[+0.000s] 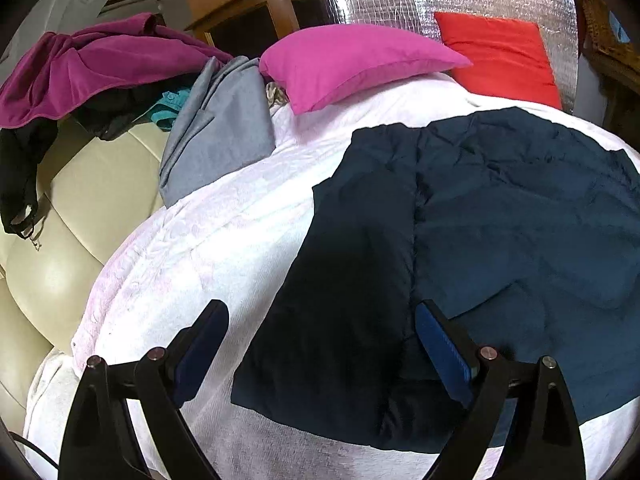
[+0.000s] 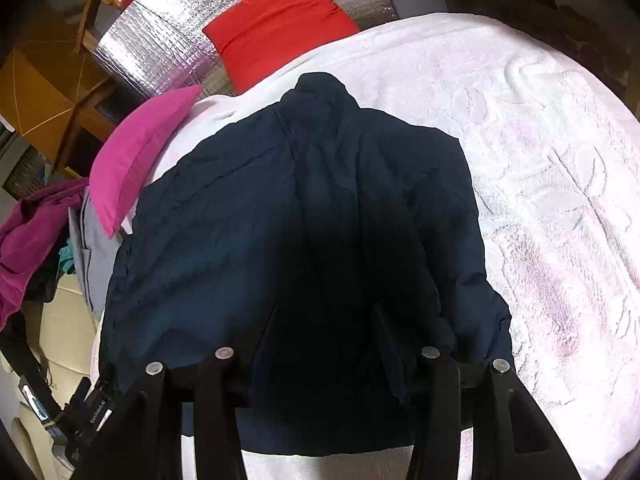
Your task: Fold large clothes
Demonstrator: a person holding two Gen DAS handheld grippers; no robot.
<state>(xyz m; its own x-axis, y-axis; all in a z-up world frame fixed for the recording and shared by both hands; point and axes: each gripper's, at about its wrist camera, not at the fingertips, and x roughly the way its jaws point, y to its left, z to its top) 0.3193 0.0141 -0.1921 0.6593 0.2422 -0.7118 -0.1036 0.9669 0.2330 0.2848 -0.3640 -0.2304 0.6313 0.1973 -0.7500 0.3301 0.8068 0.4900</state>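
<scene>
The navy jacket (image 1: 500, 220) lies spread on the white bed cover (image 1: 192, 240), ready for folding. Left gripper (image 1: 322, 330) hovers wide open, empty, over its 9 o'clock side panel; right gripper (image 2: 324, 320) seems open too, holding nothing.

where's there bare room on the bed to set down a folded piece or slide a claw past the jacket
Bare white blanket lies right of the navy jacket, the widest free patch. A narrower strip runs between the jacket's left edge and the grey garment. The head end is crowded by the pink pillow, red pillow and clothes pile.
</scene>
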